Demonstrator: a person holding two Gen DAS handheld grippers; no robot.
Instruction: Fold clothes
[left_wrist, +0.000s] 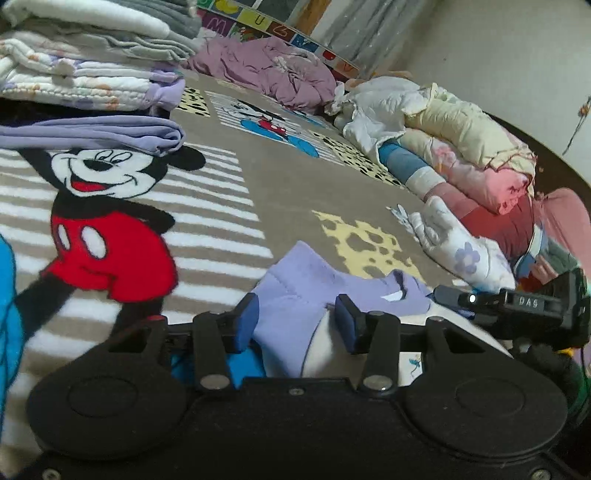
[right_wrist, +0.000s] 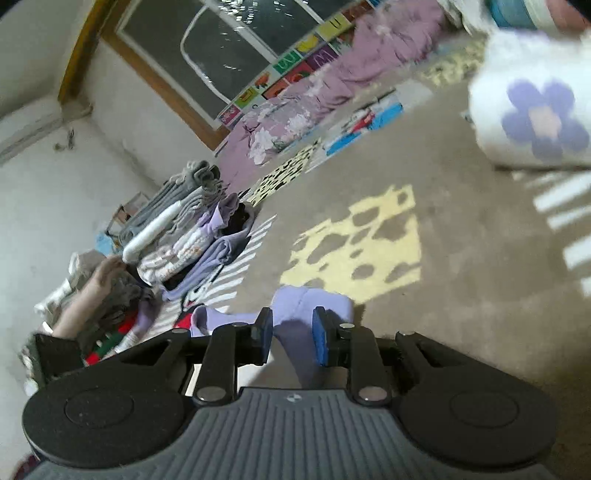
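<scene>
Lavender cloth, a small folded garment (left_wrist: 295, 291), lies on a beige cartoon-print rug (left_wrist: 280, 184) directly in front of both tools. The left gripper (left_wrist: 295, 321) points down at a shallow slant, its blue-padded fingers (left_wrist: 246, 325) spread moderately apart with the garment's folded edge lying between them; the pads do not press on it. The right gripper (right_wrist: 292, 338) also slants downward and is rolled so the room appears tilted; its jaws stand narrowly apart, the same garment (right_wrist: 310, 306) between them, and no pad visibly squeezes the cloth. The left wrist view alone shows the cartoon mouse with red shorts (left_wrist: 107, 206) woven into the rug, a row of rolled pink and cream bedding (left_wrist: 476, 162) along the right, and the body of the right tool (left_wrist: 517, 302) entering from the right edge. The right wrist view alone shows a dark window with a wooden frame (right_wrist: 207, 48), a white wall, and a bare forearm and hand (right_wrist: 92, 291) of the person at the far left, behind the left tool. Both views show a stack of folded clothes (left_wrist: 92, 62) in grey, white and purple, a crumpled mauve blanket (left_wrist: 273, 70), and a white cloth with a purple flower (right_wrist: 539, 118) nearby. The garment looks soft and smooth, with stitched seams and a white lining showing at its underside.
</scene>
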